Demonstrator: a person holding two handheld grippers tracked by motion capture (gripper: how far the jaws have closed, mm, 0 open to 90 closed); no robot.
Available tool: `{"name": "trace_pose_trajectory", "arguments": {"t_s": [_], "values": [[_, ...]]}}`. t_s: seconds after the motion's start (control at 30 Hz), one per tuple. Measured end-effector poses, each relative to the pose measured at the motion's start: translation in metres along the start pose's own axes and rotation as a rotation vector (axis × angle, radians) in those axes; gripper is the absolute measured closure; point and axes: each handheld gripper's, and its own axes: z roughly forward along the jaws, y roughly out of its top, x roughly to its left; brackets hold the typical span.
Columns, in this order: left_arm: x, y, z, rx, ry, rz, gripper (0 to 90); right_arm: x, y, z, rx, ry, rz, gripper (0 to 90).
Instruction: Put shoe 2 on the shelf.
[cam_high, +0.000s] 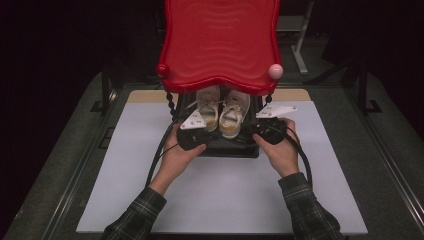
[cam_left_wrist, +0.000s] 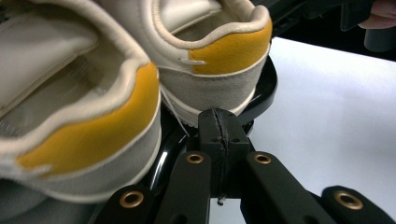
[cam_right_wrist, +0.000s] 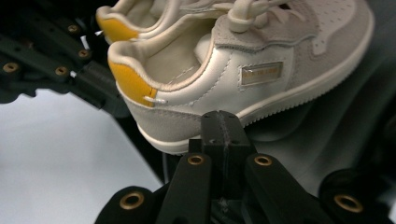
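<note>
Where the white surface (cam_high: 220, 195) meets a black base (cam_high: 230, 149) near its far middle, a pair of small cream leather sneakers with yellow heel patches stands side by side, heels toward the person and toes pointing away. The left sneaker (cam_high: 207, 112) and the right sneaker (cam_high: 234, 115) touch along their inner sides and sit under a glossy red moulded plastic panel (cam_high: 220, 42) with wavy edges, which hangs over their toes. A pink ball (cam_high: 275, 71) marks the panel's right near corner and a red ball (cam_high: 162, 69) its left near corner.

The left gripper (cam_high: 194, 131), held in the person's left hand (cam_high: 176, 157), sits just near and left of the left sneaker's heel. In the left gripper view its black fingers (cam_left_wrist: 219, 140) are pressed together with nothing visible between them, their tips just below the yellow heels and against the shiny black rim (cam_left_wrist: 261, 93) of the base.

The right gripper (cam_high: 267, 125), held in the right hand (cam_high: 280, 152), lies just right of the right sneaker. In the right gripper view its fingers (cam_right_wrist: 223, 137) are likewise pressed together, tips right at the sole edge of the nearer sneaker (cam_right_wrist: 243, 74); whether they touch it cannot be told.

Black cables (cam_high: 160, 155) trail from both grippers toward the person, whose sleeves (cam_high: 135, 215) are dark plaid.
</note>
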Motion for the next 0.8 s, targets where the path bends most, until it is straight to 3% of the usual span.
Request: {"name": "trace_pose_trajectory", "arguments": {"t_s": [0.37, 0.6, 0.73, 0.8], "values": [[-0.001, 0.004, 0.006, 0.01, 0.013, 0.003, 89.4, 0.002, 0.004, 0.005, 0.003, -0.085, -0.001, 89.9], [-0.004, 0.009, 0.001, -0.021, -0.003, 0.008, 89.4, 0.007, -0.004, -0.004, -0.026, -0.012, 0.026, 90.0], [-0.003, 0.01, 0.003, -0.013, -0.005, 0.007, 89.5, 0.014, -0.002, -0.004, -0.024, -0.008, -0.01, 90.0], [-0.003, 0.011, 0.004, -0.017, 0.0, 0.004, 89.5, 0.013, -0.002, -0.004, -0.024, -0.008, -0.003, 90.0]]}}
